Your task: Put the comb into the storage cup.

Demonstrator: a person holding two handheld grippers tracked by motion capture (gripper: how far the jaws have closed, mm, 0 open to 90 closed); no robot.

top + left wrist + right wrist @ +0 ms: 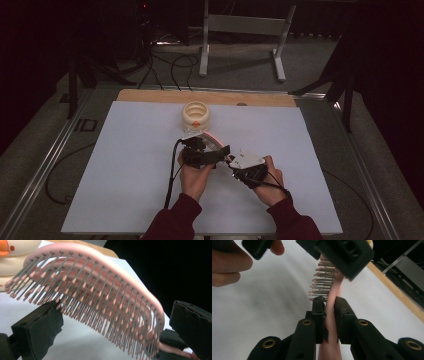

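In the high view the white table (125,165) takes up the middle of the frame, with a strip of bare wood along its far edge at the top. Its left half lies open from the near edge up to the far edge, and a dark cable loops off the left side onto the floor.

Just left of centre the left hand (192,175) holds the left tool (210,155). In the left gripper view its two black jaws stand apart, one at the lower left of the frame and one at the right edge, with the pink hairbrush (95,290) slanting between them from upper left to lower right. The bristle tips brush the top of the lower-left jaw; the right jaw stands clear of the brush's rim. So this tool is open around the brush head and is not pressing on it.

Above the hands, near the table's far edge, a cream ribbed container (195,115) with an orange mark stands by itself, apart from the tools.

Right of centre the right hand (267,182) carries the right tool (231,161), which is clamped on the brush's pink handle (331,315); in the right gripper view both pads press its sides. The table's right half is bare out to its edge.
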